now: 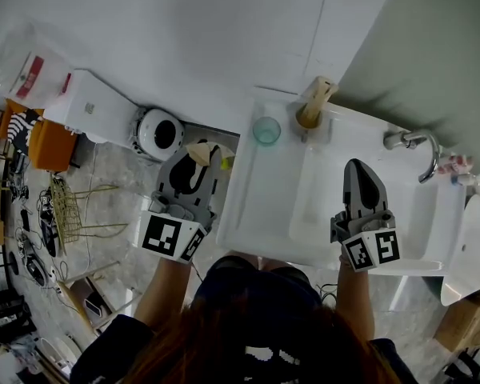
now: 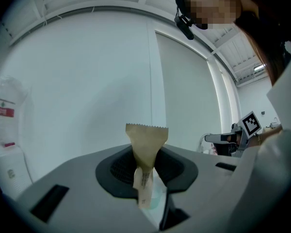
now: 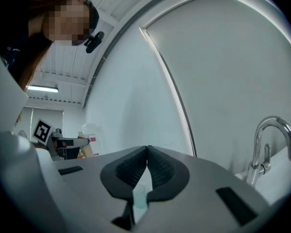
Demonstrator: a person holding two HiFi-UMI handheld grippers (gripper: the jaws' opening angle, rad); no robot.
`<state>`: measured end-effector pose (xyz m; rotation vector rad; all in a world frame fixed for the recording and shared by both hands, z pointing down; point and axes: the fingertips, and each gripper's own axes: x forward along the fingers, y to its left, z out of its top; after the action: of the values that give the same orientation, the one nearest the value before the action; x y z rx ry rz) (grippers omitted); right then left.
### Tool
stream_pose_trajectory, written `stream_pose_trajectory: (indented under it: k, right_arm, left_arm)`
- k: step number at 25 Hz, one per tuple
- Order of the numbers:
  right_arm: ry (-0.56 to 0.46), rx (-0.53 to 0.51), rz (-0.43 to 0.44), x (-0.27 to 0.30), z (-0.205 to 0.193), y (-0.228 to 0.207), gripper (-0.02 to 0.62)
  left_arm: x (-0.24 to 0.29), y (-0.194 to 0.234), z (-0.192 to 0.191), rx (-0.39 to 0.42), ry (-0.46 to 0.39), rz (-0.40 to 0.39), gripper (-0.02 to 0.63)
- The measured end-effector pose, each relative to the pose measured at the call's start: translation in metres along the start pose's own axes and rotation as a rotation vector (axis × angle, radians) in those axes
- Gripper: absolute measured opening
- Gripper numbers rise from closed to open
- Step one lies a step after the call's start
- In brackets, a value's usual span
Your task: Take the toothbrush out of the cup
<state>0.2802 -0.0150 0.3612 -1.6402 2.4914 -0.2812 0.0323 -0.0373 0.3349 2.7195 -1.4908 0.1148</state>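
— Toothbrush (image 1: 208, 151) first: where is it, seen from the head view?

— In the left gripper (image 1: 200, 160), off the left edge of the sink (image 1: 256, 214) and out over the floor (image 1: 112, 174). It looks like a tan paper packet, which I take to be the wrapped brush. The blue-green cup (image 1: 266, 130) on the sink's back rim looks empty. Just beside it, a brown holder (image 1: 309, 118) has a second tan packet (image 1: 320, 93) standing in it. The right gripper (image 1: 362, 168) points across the basin toward the tap (image 1: 416, 142).

— And the left gripper view?

— The packet's saw-toothed end (image 2: 146, 144) stands up between the jaws, which are clamped on it lower down. The left gripper (image 2: 148, 178) faces a bare wall, with no cup around the brush.

— The right gripper view?

— The right gripper (image 3: 147, 152) has its jaws pressed together with nothing between them. The cup (image 3: 139, 196) shows pale through the gap below them, and the tap (image 3: 269, 144) rises at the right.

— So how far along is the job?

— By my reading the removal itself is done, since the brush is well apart from both containers. Which one it came from, these pictures cannot say. At most it has yet to be set down somewhere.
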Motion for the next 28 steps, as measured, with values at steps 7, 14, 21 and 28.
stream_pose_trajectory:
  k: [7, 14, 21, 28]
  right_arm:
    - [0.012, -0.015, -0.090, 0.027, -0.009, -0.016, 0.015]
    - [0.087, -0.033, -0.185, 0.081, -0.039, -0.053, 0.039]
    - [0.132, 0.107, -0.270, 0.145, -0.085, -0.087, 0.122]
    - [0.202, 0.075, -0.427, 0.192, -0.112, -0.112, 0.267]
  left_arm:
    - [0.014, 0.014, -0.008, -0.012, 0.009, -0.025, 0.101]
    - [0.036, 0.021, -0.018, -0.014, 0.025, -0.049, 0.101]
    - [0.051, 0.032, -0.027, -0.020, 0.040, -0.064, 0.101]
    - [0.062, 0.040, -0.045, -0.015, 0.079, -0.057, 0.101]
